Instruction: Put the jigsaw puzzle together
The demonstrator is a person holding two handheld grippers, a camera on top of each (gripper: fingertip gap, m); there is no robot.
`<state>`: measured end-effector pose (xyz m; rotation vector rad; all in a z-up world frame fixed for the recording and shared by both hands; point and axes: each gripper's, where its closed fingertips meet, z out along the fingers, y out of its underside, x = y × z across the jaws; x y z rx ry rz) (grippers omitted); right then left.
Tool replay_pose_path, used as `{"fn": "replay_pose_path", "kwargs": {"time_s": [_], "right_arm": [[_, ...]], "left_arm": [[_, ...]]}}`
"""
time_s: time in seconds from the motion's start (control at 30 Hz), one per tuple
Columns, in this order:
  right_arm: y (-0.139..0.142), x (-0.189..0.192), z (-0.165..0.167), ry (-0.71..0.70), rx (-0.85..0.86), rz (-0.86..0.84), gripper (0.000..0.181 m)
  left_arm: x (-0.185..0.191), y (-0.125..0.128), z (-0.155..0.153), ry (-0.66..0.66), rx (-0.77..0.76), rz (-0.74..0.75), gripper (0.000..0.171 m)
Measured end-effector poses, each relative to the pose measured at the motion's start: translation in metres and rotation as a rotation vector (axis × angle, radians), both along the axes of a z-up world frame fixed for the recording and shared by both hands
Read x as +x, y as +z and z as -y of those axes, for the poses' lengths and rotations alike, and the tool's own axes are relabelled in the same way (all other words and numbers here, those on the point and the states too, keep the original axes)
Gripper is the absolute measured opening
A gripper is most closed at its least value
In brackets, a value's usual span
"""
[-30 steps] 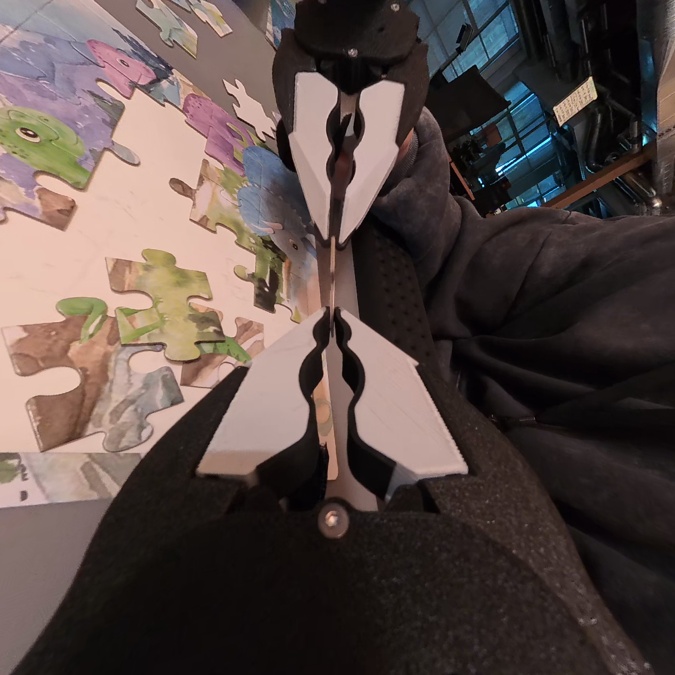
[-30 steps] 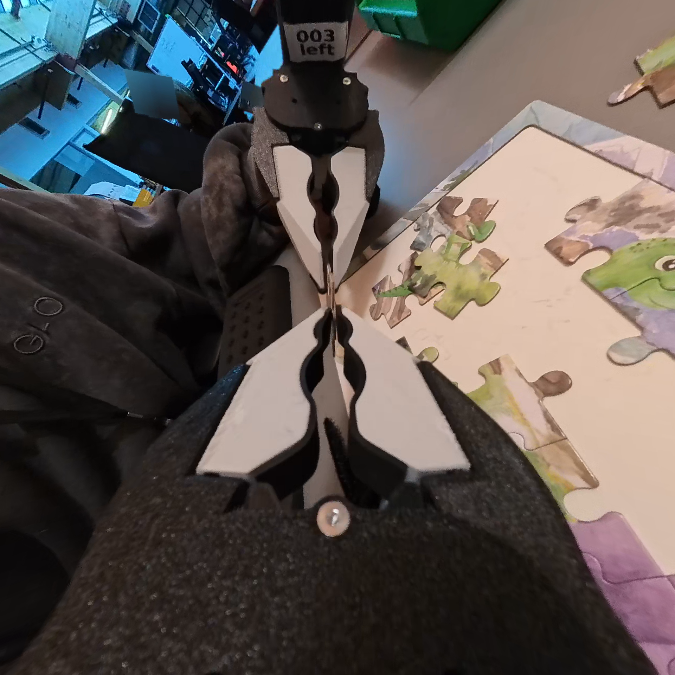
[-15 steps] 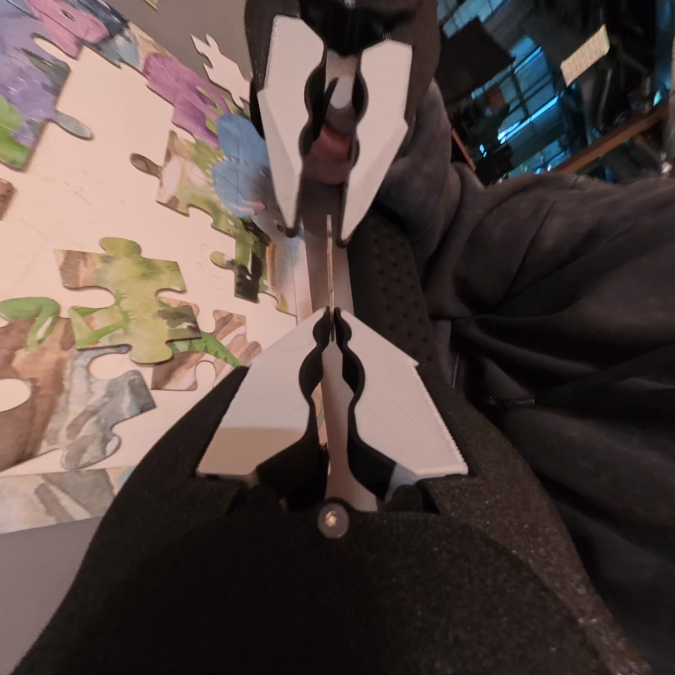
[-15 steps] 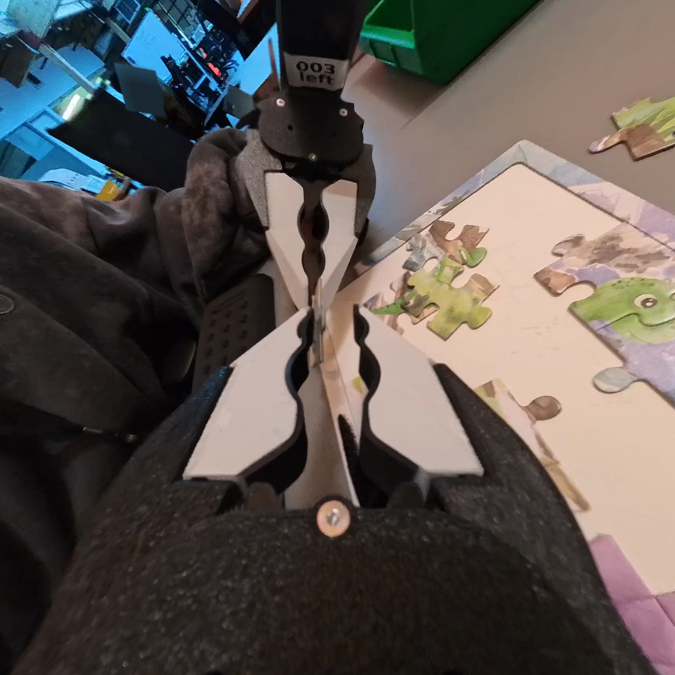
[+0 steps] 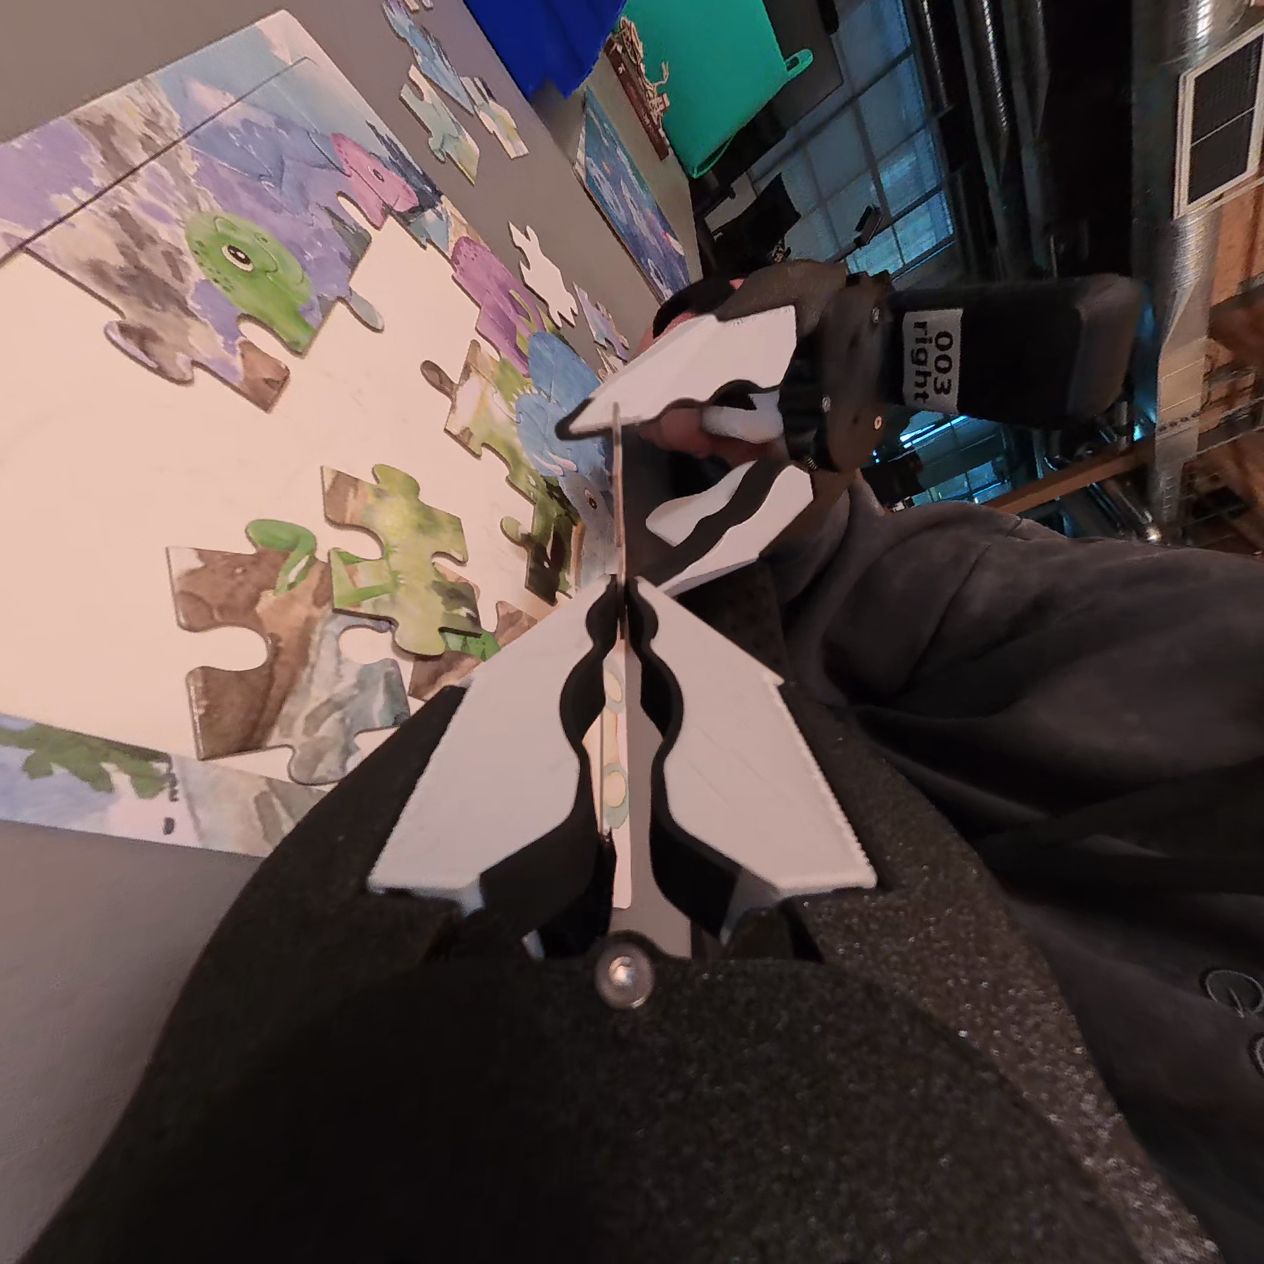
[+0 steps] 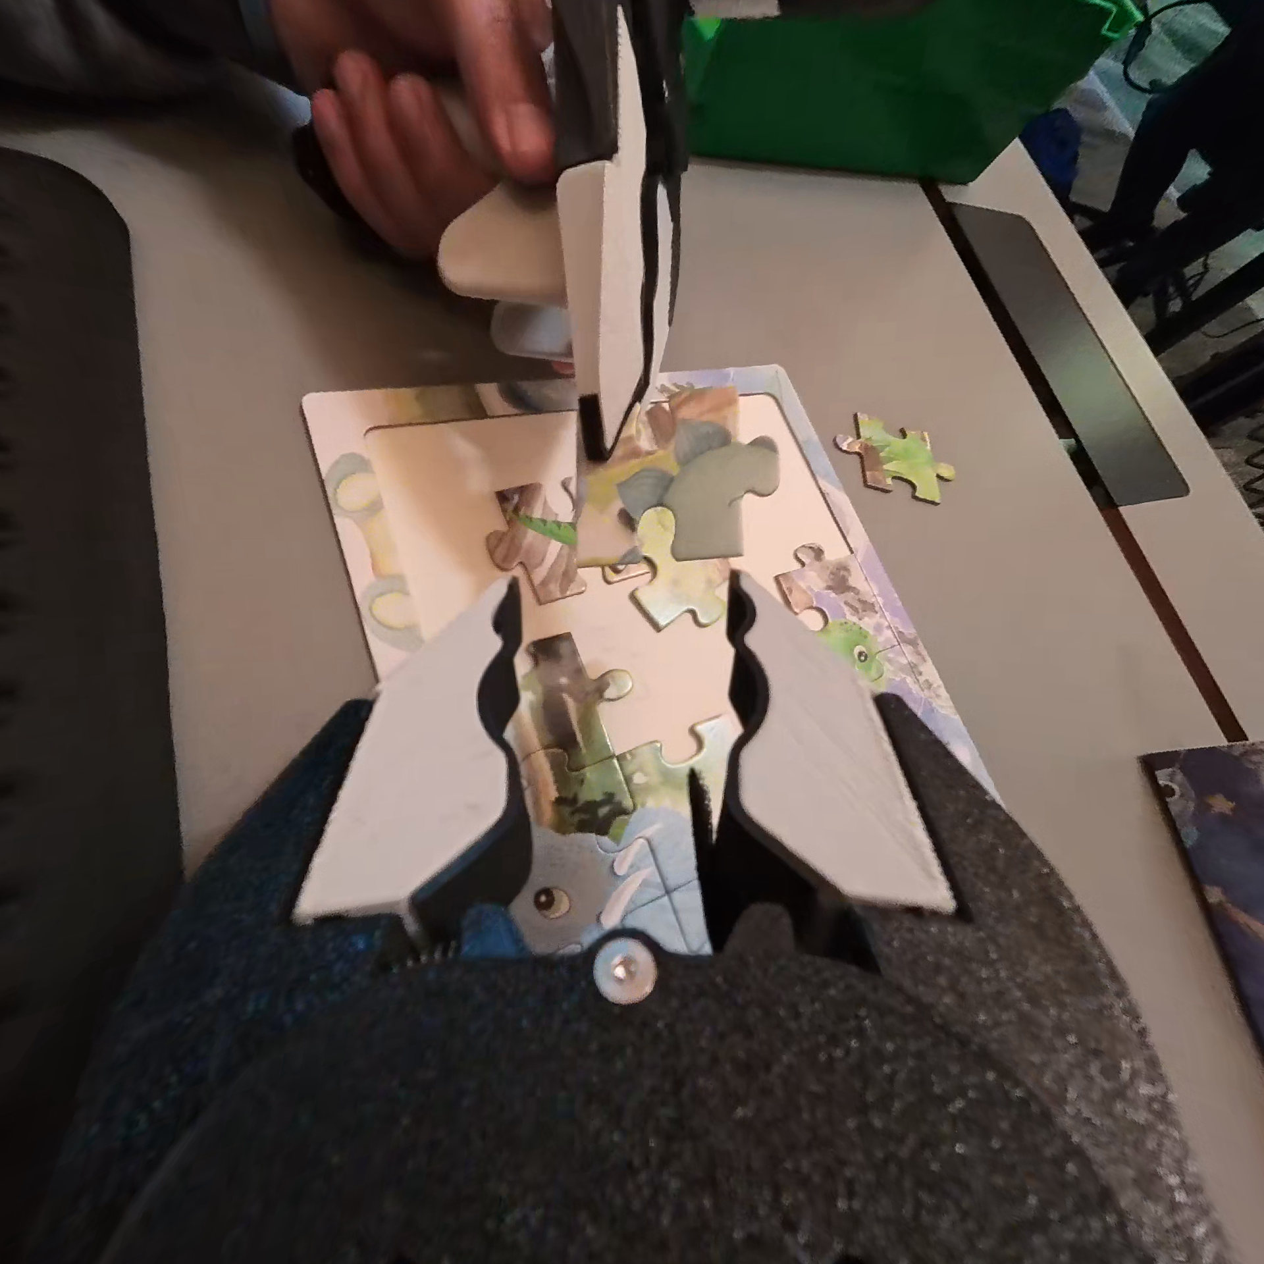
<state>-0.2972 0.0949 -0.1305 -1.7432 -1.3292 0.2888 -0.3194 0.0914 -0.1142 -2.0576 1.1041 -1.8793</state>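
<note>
Pinching a puzzle piece edge-on, left gripper was clamped tight on it above the puzzle tray, right gripper hung wide open with nothing in it, loose green piece sat off on the table, green bin way back

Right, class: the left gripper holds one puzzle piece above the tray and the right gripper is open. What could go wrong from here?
1. The left gripper pinches the held piece by one edge only, so it may swivel or slip.
2. Loose pieces lie in the tray right below, and lowering might land on them.
3. The open right gripper hangs close and could knock the held piece.
</note>
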Motion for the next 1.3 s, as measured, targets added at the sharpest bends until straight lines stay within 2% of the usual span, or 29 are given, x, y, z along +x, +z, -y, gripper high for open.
{"fn": "replay_pose_path", "kwargs": {"time_s": [0.2, 0.3, 0.4, 0.5, 0.63, 0.7, 0.9, 1.03, 1.17, 1.3], "right_arm": [[0.008, 0.001, -0.01, -0.045, 0.084, 0.001, 0.061], [0.005, -0.002, -0.004, -0.015, 0.056, 0.002, 0.051], [0.0, -0.004, 0.001, 0.006, 0.029, 0.011, 0.06], [-0.003, -0.006, 0.006, 0.028, -0.014, 0.007, 0.06], [-0.01, -0.013, 0.019, 0.096, -0.062, 0.019, 0.049], [-0.012, -0.016, 0.026, 0.132, -0.07, 0.035, 0.034], [-0.006, -0.013, 0.012, 0.074, -0.076, 0.0, 0.033], [-0.018, -0.025, 0.005, 0.079, -0.217, -0.004, 0.032], [-0.031, -0.032, 0.003, 0.09, -0.371, 0.004, 0.012], [-0.037, -0.034, -0.008, 0.067, -0.341, 0.041, 0.005]], "left_arm": [[0.001, -0.003, 0.004, -0.016, 0.014, -0.018, 0.001], [0.001, -0.004, 0.003, -0.009, 0.018, -0.02, 0.001], [-0.001, -0.003, -0.002, 0.004, 0.012, -0.022, 0.001], [-0.005, -0.003, -0.005, 0.004, 0.027, -0.029, 0.001], [-0.016, -0.002, -0.005, -0.032, 0.043, -0.035, 0.001], [-0.019, 0.0, -0.003, -0.052, 0.041, -0.032, 0.002], [-0.037, -0.004, -0.011, -0.047, 0.077, -0.095, 0.001], [-0.054, -0.005, -0.01, -0.082, 0.043, -0.134, 0.001], [-0.064, -0.022, -0.01, -0.094, 0.051, -0.216, 0.001], [-0.066, -0.034, -0.013, -0.086, 0.046, -0.271, 0.001]]}}
